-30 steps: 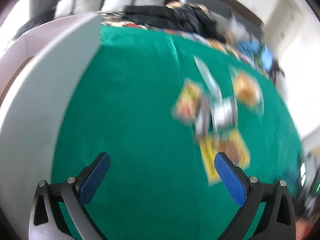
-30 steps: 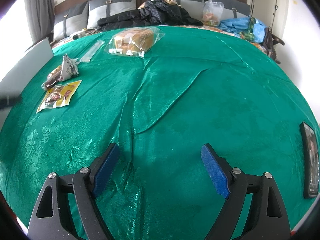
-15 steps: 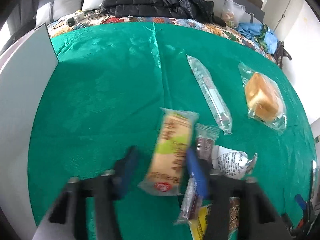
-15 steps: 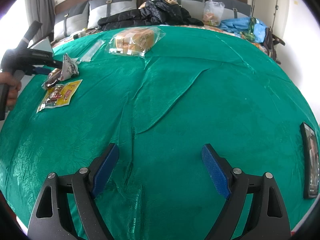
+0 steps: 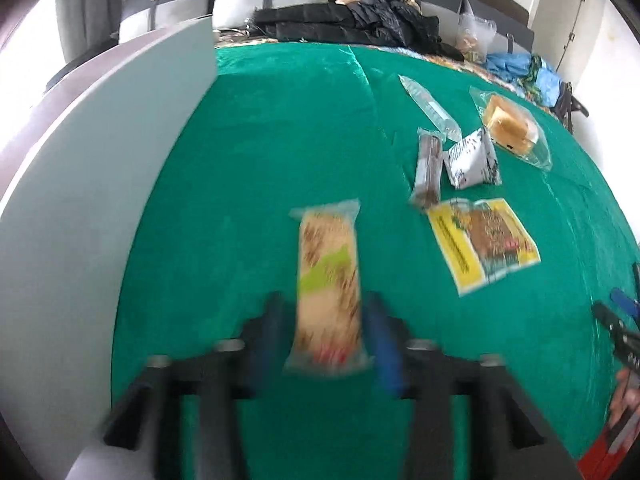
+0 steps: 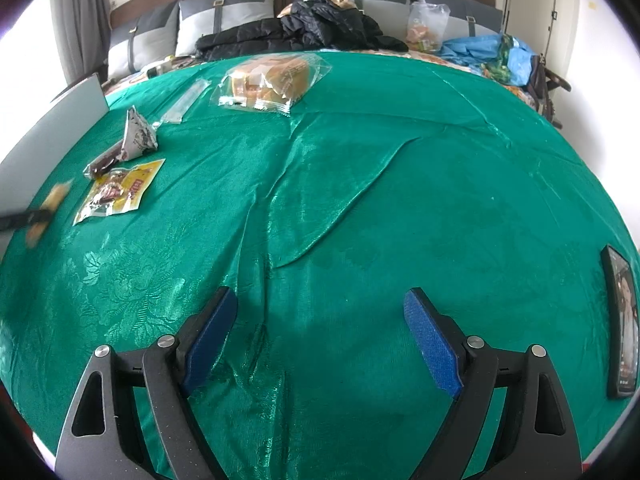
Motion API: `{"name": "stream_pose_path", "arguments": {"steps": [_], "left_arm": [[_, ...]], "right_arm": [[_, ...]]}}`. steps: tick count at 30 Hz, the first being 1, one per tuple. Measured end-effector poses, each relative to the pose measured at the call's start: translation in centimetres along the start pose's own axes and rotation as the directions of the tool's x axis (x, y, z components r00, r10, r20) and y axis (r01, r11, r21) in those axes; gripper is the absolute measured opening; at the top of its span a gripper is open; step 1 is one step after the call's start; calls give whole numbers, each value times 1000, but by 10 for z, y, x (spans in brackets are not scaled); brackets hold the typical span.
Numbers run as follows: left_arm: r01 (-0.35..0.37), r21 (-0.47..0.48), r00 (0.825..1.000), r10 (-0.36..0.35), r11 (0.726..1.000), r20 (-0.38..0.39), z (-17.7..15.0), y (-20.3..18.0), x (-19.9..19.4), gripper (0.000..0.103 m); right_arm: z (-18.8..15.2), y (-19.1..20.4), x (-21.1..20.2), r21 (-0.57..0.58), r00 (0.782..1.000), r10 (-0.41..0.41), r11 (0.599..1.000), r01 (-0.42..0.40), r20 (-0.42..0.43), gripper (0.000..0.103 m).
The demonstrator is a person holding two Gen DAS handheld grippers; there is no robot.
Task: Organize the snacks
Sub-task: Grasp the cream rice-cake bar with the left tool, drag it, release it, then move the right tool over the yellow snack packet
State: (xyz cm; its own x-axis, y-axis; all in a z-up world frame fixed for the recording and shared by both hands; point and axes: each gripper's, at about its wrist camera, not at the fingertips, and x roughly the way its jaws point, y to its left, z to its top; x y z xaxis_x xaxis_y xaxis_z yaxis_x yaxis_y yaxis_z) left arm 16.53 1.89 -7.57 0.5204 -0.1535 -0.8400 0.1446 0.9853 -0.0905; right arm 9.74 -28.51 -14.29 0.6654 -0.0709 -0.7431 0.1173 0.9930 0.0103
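The left gripper (image 5: 326, 332) has just been opening, with a long tan snack packet (image 5: 329, 284) marked in green and brown between its blue pads (image 5: 382, 344). The picture is blurred there; a strip of green shows between the left pad and the wrapper, while the right pad lies against or just beside its edge, so I cannot tell whether the packet is gripped. The packet runs lengthwise away from the jaws, over the green cloth (image 5: 260, 160) that covers the bed, toward its left side and near a pale grey board (image 5: 100, 180) standing along that edge.

Further in from that edge lies a yellow snack bag (image 5: 482, 242), flat on the cloth. Beyond it sit a dark brown bar in a clear wrapper (image 5: 429, 166) and a white printed packet (image 5: 474, 158), side by side and touching or nearly so. Farther toward the headboard end are a long clear sleeve (image 5: 432, 110) and a bagged bread loaf (image 5: 510, 126).

The right gripper (image 6: 320, 340) hangs over bare cloth near the foot edge, jaws spread wide with nothing between them. A dark phone (image 6: 622, 324) lies near the right edge.
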Motion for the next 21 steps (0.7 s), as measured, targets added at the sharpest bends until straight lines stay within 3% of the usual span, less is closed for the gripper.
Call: {"name": "stream_pose_path", "arguments": {"steps": [1, 5, 10, 21], "left_arm": [[-13, -5, 1000, 13, 1000, 1, -2, 3, 1, 90], [-83, 51, 996, 81, 995, 42, -2, 7, 10, 92], [-70, 49, 997, 68, 996, 47, -1, 10, 14, 103], [-68, 53, 996, 65, 996, 58, -3, 10, 14, 103]], "right_arm": [[0, 0, 0, 0, 1000, 0, 1000, 0, 0, 88], [0, 0, 0, 0, 1000, 0, 1000, 0, 1, 88], [-2, 0, -1, 2, 1000, -3, 1000, 3, 3, 88], [-2, -1, -1, 3, 1000, -3, 1000, 3, 2, 88]]}}
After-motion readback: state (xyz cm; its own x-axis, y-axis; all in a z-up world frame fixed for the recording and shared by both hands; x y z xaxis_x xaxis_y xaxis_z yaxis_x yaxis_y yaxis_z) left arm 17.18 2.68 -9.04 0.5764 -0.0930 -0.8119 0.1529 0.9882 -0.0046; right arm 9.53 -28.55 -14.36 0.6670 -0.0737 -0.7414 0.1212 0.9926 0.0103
